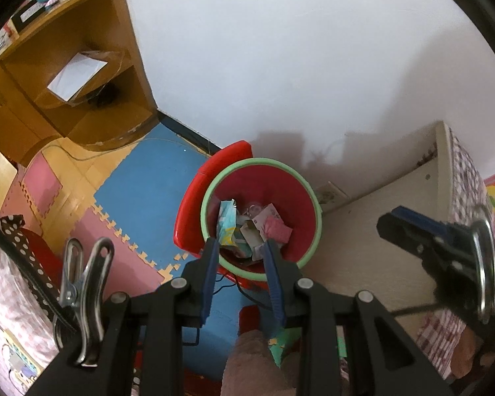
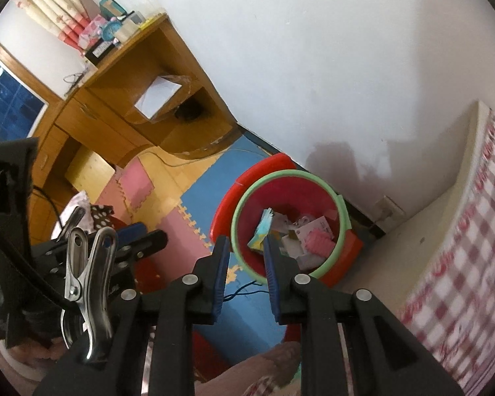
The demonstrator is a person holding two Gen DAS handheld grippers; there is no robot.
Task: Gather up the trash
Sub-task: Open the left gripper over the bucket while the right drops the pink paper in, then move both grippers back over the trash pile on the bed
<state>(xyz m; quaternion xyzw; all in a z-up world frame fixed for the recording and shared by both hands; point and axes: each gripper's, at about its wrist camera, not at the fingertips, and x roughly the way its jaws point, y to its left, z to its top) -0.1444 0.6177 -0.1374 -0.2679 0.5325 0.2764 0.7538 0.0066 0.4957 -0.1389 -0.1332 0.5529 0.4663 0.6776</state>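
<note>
A red trash bin with a green rim point(image 1: 308, 194) stands on the floor by the white wall; it also shows in the right wrist view point(image 2: 341, 203). Crumpled wrappers and paper point(image 1: 250, 227) lie inside it, seen also in the right wrist view point(image 2: 293, 237). My left gripper point(image 1: 241, 247) hovers above the bin's near rim, open and empty. My right gripper point(image 2: 246, 242) hovers above the bin's left rim, open and empty. The right gripper shows at the right of the left wrist view point(image 1: 412, 227).
A red lid or dustpan point(image 1: 214, 178) stands behind the bin. A wooden desk point(image 1: 66, 76) stands at the left. A bed with a checked cover point(image 2: 472, 237) is at the right. Coloured foam mats point(image 1: 142, 194) cover the floor. A black cable point(image 2: 244, 288) lies near the bin.
</note>
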